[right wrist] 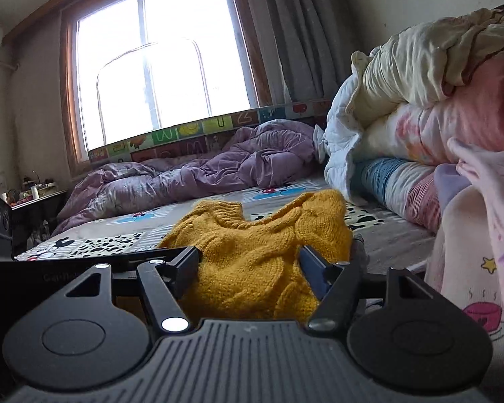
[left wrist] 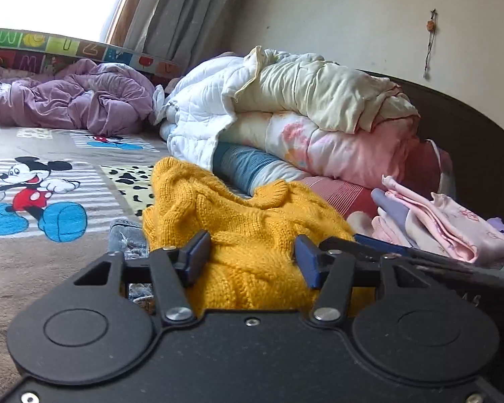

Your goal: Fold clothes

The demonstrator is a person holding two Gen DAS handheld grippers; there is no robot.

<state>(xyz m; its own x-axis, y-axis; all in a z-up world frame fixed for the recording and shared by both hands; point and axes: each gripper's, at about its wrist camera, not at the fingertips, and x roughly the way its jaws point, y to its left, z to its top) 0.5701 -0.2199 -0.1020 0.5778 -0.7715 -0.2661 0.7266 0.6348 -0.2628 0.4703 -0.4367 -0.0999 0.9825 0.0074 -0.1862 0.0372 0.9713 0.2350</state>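
A mustard-yellow cable-knit sweater [left wrist: 238, 208] lies bunched on the cartoon-print bedsheet [left wrist: 33, 262]. My left gripper [left wrist: 252, 257] has its blue pads pressed against a thick fold of it, the knit filling the gap between them. In the right wrist view the same sweater [right wrist: 258, 231] bulges between the fingers of my right gripper [right wrist: 252, 267], whose pads also bear on the wool. The two grippers hold the sweater side by side; part of the right one [left wrist: 403, 252] shows at the left view's right edge. A piece of blue denim [left wrist: 127, 238] peeks out beneath the sweater.
A stack of folded pink and lilac clothes [left wrist: 447, 228] sits close on the right. Behind it rises a pile of rolled quilts [left wrist: 302, 114] against the dark headboard [left wrist: 480, 141]. A crumpled purple duvet [right wrist: 191, 174] lies along the window side.
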